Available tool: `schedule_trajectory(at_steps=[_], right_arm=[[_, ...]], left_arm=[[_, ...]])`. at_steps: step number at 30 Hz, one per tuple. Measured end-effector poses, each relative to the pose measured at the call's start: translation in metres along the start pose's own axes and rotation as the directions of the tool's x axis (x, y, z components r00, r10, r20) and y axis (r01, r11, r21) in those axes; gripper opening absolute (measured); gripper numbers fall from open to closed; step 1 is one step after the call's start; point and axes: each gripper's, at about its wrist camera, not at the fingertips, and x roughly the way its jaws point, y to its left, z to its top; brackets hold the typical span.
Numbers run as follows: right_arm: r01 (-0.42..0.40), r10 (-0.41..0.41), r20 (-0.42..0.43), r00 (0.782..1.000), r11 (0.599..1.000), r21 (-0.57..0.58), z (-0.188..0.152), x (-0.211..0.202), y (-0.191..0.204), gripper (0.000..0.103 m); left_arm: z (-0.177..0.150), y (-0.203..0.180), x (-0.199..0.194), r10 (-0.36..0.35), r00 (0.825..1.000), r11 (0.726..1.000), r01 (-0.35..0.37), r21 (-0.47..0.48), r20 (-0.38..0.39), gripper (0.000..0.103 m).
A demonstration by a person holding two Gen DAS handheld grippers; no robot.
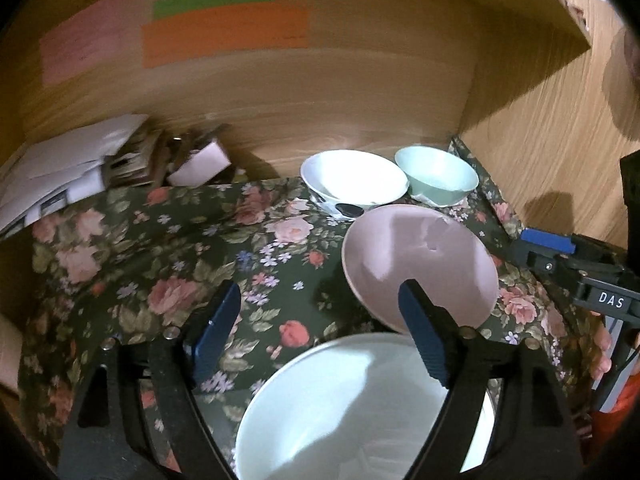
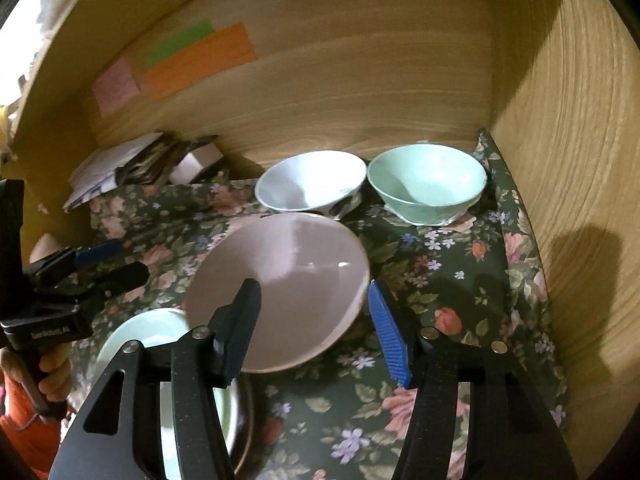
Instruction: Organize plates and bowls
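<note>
Both tools are released and hold nothing. The left tool (image 1: 320, 328) hangs spread above the pale green plate (image 1: 360, 408) at the near edge of the floral-covered desk (image 1: 160, 272). The right tool (image 2: 316, 328) has its jaws apart on either side of the pink bowl (image 2: 280, 284), the pads clear of its rim.

That pink bowl looks like the weak spot. In the right wrist view it sits tilted, its near edge seeming to rest over the plate's rim, so a nudge from either tool could make it slide or rock onto the cloth. A pad catching the rim on the way out would do the same.

At the back, against the wooden wall, the white bowl (image 2: 312, 184) and the mint bowl (image 2: 428, 184) stand just beside each other. A careless reach toward them over the pink bowl risks knocking all three together.
</note>
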Motion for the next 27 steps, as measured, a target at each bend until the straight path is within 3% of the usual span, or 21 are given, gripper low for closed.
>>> schedule_trajectory(at_steps=[14,20,27], right_arm=[[-0.013,0.019,-0.101,0.995,0.998,0.054,-0.002,0.051,-0.024,0.052],[-0.031,0.041,-0.145,0.989,0.997,0.066,-0.008,0.067,-0.025,0.052],[-0.057,0.075,-0.168,0.983,0.992,0.110,-0.014,0.075,-0.028,0.038]], left_arm=[[0.017,-0.007,0.075,-0.043,0.986,0.999,0.045,0.007,-0.160,0.081],[0.016,-0.009,0.093,-0.069,0.977,0.997,0.072,0.007,-0.204,0.059],[0.013,-0.018,0.101,-0.106,0.966,0.992,0.119,0.043,-0.234,0.042]])
